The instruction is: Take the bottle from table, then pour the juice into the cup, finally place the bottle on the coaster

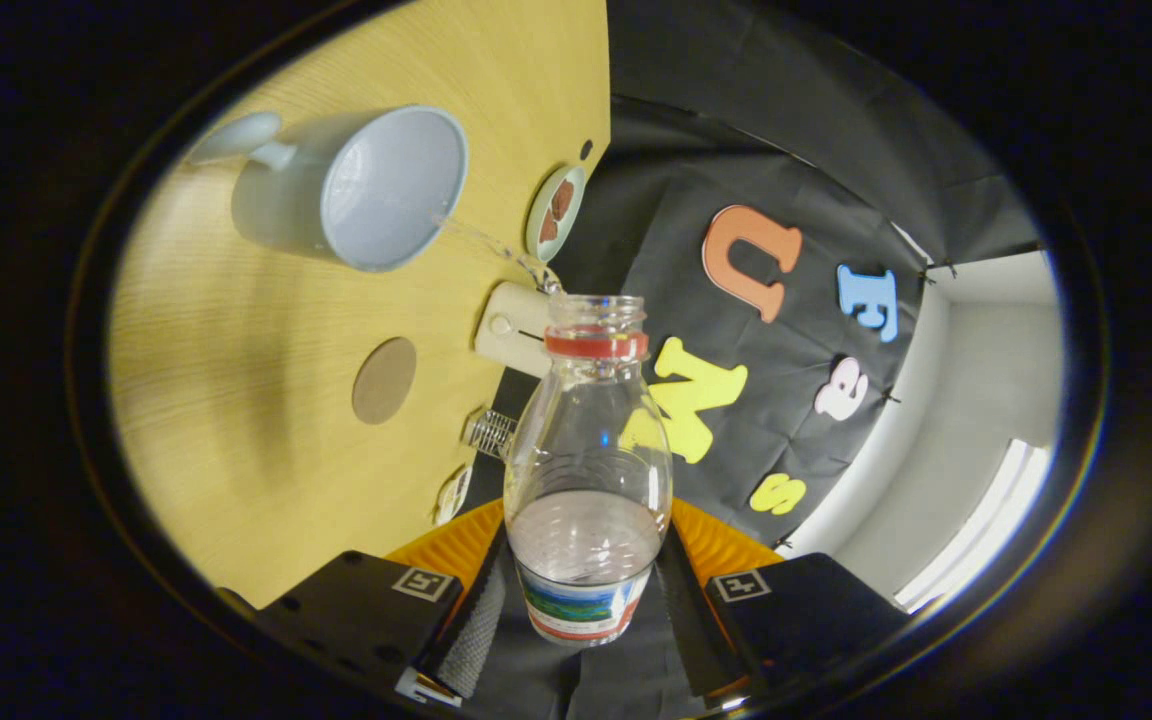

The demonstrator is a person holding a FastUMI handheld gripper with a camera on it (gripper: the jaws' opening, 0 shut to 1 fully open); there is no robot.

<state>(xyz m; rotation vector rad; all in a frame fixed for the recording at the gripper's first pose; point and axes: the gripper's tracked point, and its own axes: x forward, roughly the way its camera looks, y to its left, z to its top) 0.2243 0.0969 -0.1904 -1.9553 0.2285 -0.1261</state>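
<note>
My gripper [581, 590] is shut on a clear plastic bottle [586, 470] with a red neck ring and a coloured label, both fingers pressing its lower body. The whole view is rolled sideways, so the bottle is tipped over toward the wooden table [236, 400]. A thin stream of clear liquid [486, 245] runs from the bottle's open mouth into a pale blue mug [356, 190] beyond the fingers. A little liquid sits in the bottle's lower part. A round brown coaster [384, 380] lies on the table between the mug and my fingers.
A cream box [516, 328] sits near the table's edge beside the bottle's mouth. A small plate with brown pieces [556, 212] lies further along that edge. A small ribbed glass object [489, 433] and another small item [453, 495] stand at the edge closer to me.
</note>
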